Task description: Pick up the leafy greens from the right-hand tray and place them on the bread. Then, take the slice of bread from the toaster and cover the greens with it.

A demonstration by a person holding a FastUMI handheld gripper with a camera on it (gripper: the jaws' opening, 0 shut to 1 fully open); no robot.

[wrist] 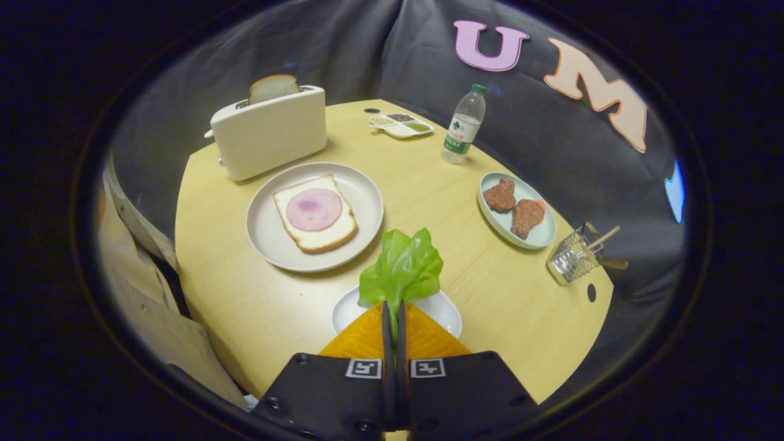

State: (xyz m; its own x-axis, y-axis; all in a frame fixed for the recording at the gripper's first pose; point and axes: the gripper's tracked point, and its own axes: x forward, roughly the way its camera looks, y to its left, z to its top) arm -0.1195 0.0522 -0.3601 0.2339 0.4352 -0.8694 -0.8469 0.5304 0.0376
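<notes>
While your gripper (392,309) was clenched on the leafy greens (402,268), holding them above the small white tray (444,309), the first step was under way. Next you likely needed to carry them beyond to the bread (315,213) topped with ham on the plate (269,236). Fingers hid the stem.

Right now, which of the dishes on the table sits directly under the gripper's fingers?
The small white tray, just beneath the gripper, shut on the green leafy lettuce. The round beige plate with bread and the pale green plate lie beyond.
</notes>
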